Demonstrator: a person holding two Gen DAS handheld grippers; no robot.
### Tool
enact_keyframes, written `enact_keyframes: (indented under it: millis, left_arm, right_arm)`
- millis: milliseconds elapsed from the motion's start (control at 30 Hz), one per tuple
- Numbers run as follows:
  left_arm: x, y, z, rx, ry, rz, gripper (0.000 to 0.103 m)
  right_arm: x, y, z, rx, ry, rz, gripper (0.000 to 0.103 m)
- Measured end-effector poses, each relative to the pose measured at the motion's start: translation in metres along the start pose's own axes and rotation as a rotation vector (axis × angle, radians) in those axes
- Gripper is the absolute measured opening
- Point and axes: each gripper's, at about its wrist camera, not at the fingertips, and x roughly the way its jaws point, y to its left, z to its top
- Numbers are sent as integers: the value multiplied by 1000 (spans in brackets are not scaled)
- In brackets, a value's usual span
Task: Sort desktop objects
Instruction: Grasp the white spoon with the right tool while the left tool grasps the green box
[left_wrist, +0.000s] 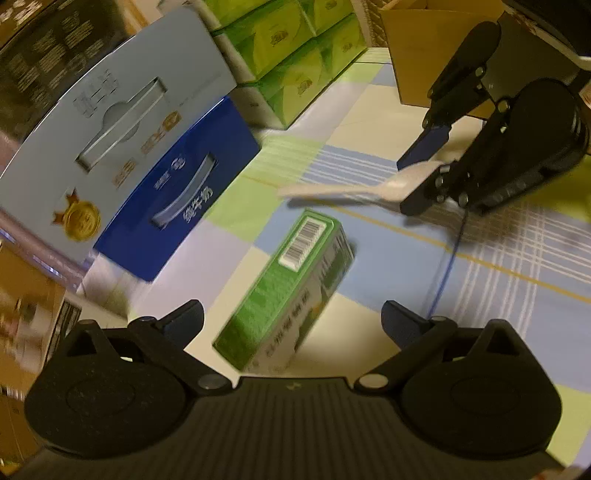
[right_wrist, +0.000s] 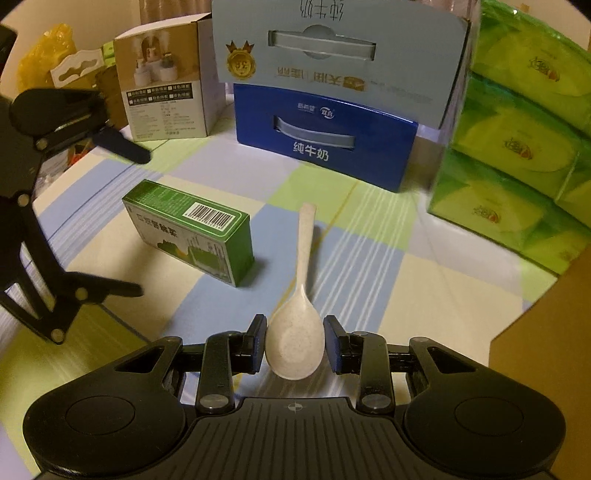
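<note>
The right gripper (right_wrist: 294, 341) has the bowl of a cream-white speckled plastic spoon (right_wrist: 297, 317) between its two fingers; the left pad touches the bowl, while on the right side a thin gap shows, so I cannot tell if the grip is firm. In the left wrist view the spoon (left_wrist: 354, 186) sticks out level from that gripper (left_wrist: 424, 173), above the counter covered with a checked cloth in blue, green and cream (right_wrist: 369, 266). The handle of the spoon points toward the dark blue milk carton (right_wrist: 325, 136). A green rectangular cardboard box with a barcode label (right_wrist: 192, 230) lies on the cloth, in front of the blue carton and just left of the spoon. The left gripper (left_wrist: 291, 321) is open wide, and the green box (left_wrist: 291, 284) lies ahead between its fingers, not touched. Green tissue packs (right_wrist: 517, 147) are stacked to the right of the blue carton.
</note>
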Motion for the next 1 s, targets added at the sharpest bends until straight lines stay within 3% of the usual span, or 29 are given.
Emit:
enact_keyframes:
  millis: [200, 400, 567, 667, 833, 1000]
  left_arm:
    - [26, -3, 7, 28, 37, -12, 99]
    - [33, -3, 6, -26, 76, -49, 81]
    - [32, 0, 2, -70, 135, -67, 40]
    - [30, 4, -1, -150, 153, -86, 25]
    - [17, -4, -4, -316, 182, -108, 25]
    - [-3, -36, -5, -406, 234, -115, 25]
  right_arm:
    - [6, 1, -5, 11, 1, 2, 30]
    - [7, 2, -12, 18, 2, 1, 30]
    - [8, 2, -12, 32, 1, -1, 30]
    - [8, 3, -13, 39, -3, -2, 30]
    - [1, 6, -17, 59, 1, -2, 30]
    - [-17, 15, -30, 81, 16, 3, 30]
